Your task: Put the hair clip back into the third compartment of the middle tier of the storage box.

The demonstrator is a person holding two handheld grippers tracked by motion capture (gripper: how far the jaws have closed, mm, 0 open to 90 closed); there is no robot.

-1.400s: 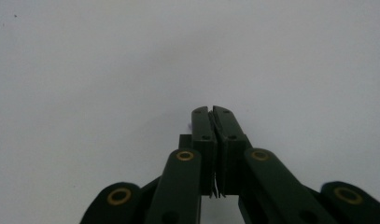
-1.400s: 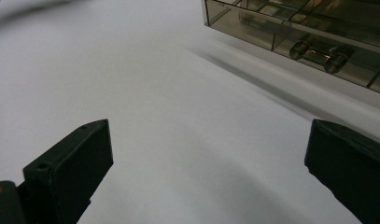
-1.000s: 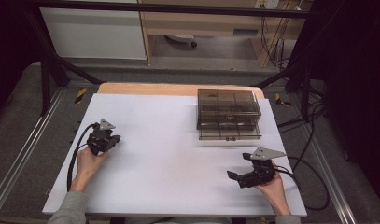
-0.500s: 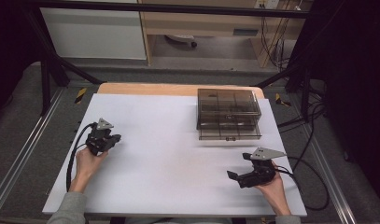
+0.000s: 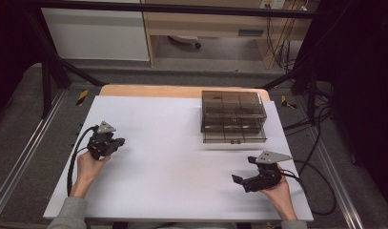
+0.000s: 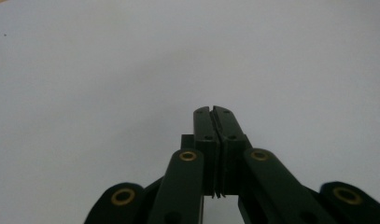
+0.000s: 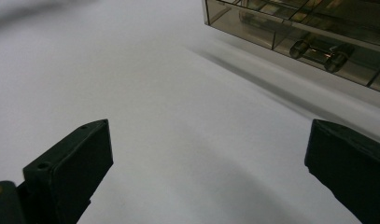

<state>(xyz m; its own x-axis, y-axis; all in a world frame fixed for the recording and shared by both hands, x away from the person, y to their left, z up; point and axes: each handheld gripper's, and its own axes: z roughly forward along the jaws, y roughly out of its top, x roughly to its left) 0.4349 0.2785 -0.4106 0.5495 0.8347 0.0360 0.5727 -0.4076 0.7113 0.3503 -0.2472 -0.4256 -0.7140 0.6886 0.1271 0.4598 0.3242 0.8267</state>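
Note:
A smoky clear plastic drawer box stands at the back right of the white table; its front and a drawer handle show in the right gripper view. My left gripper rests at the table's left, held by a hand, jaws pressed together with nothing between them. My right gripper sits near the front right, below the box, its jaws spread wide over bare table.
Black cables trail from both grippers off the table's left and right sides. Metal rails run along both sides of the table. A wooden strip shows at the table's far edge. A cabinet stands beyond.

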